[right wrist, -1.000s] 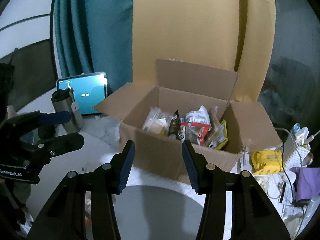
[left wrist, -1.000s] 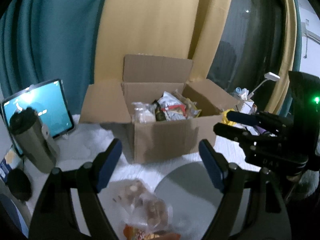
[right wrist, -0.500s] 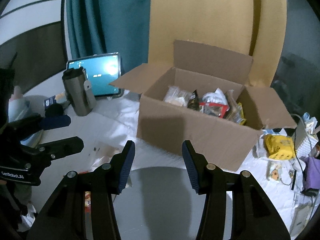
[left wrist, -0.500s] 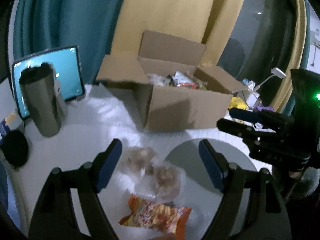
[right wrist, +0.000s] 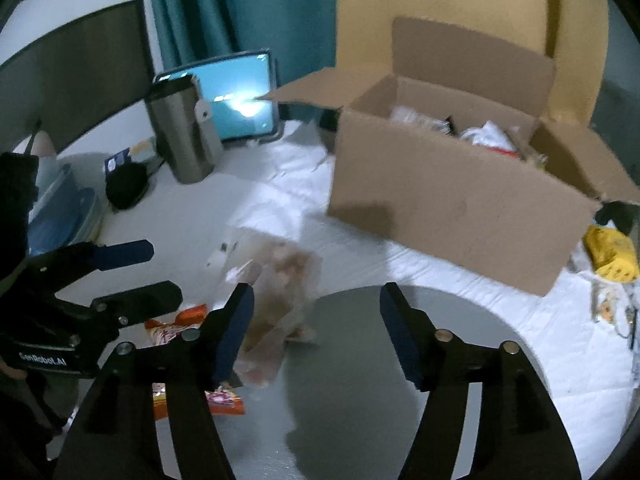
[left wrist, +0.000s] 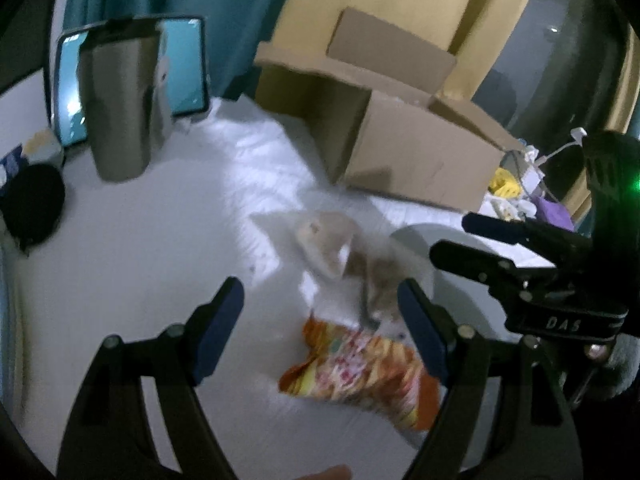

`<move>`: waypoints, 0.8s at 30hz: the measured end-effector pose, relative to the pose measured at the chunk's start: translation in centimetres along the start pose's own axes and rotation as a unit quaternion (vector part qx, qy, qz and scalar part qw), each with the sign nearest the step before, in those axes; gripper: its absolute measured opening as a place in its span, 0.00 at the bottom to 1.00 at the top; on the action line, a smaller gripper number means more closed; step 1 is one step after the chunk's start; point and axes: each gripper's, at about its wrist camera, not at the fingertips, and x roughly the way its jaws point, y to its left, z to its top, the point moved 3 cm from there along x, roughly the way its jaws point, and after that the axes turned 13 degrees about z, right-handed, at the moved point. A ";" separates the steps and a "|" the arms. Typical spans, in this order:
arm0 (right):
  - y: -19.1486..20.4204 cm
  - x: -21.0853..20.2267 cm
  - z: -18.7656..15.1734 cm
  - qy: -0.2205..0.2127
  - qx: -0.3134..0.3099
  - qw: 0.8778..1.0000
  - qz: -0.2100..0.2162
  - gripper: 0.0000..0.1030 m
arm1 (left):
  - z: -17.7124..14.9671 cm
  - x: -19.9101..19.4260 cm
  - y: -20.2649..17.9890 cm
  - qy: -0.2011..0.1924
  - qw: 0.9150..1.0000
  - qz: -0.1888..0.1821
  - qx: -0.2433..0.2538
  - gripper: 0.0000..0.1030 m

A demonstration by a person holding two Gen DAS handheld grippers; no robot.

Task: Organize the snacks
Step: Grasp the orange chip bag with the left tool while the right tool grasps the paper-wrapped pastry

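An orange snack bag (left wrist: pixel 360 368) lies on the white cloth (left wrist: pixel 160 264), with a clear bag of pale pastries (left wrist: pixel 340 252) just behind it. My left gripper (left wrist: pixel 320 332) hovers open over the orange bag's left end; its pads do not press on it. My right gripper (right wrist: pixel 318 330) is over the edge of a grey round disc (right wrist: pixel 400 400), its jaws opening with nothing between them. The clear bag (right wrist: pixel 280 280) lies just past its left finger. The open cardboard box (right wrist: pixel 440 200) behind holds several snack packets (right wrist: pixel 488 136). Each gripper shows in the other's view: right gripper (left wrist: pixel 452 236), left gripper (right wrist: pixel 160 270).
A steel tumbler (right wrist: pixel 180 132) and a lit tablet (right wrist: pixel 240 96) stand at the back left, with a black round object (right wrist: pixel 126 184) and a blue container (right wrist: pixel 60 208) nearby. A yellow packet (right wrist: pixel 612 256) and cables lie right of the box. Curtains hang behind.
Both grippers have sunk toward the table and tipped down, so the two snack bags now lie close under them. The right gripper's jaws have widened. The left jaws kept their width.
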 end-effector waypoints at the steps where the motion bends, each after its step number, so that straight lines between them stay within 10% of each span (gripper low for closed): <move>1: 0.2 0.5 -0.1 0.003 0.001 1.000 0.005 0.71 | -0.4 0.2 0.2 0.006 1.000 0.002 -0.002 0.78; 18: -0.4 4.9 -3.2 0.060 0.024 0.998 0.026 0.72 | -3.6 1.7 -1.3 0.053 0.999 -0.007 0.006 0.88; 24: -1.2 3.8 -4.2 0.051 0.026 0.998 0.023 0.54 | -4.1 2.3 -2.6 0.057 0.998 0.008 0.027 0.88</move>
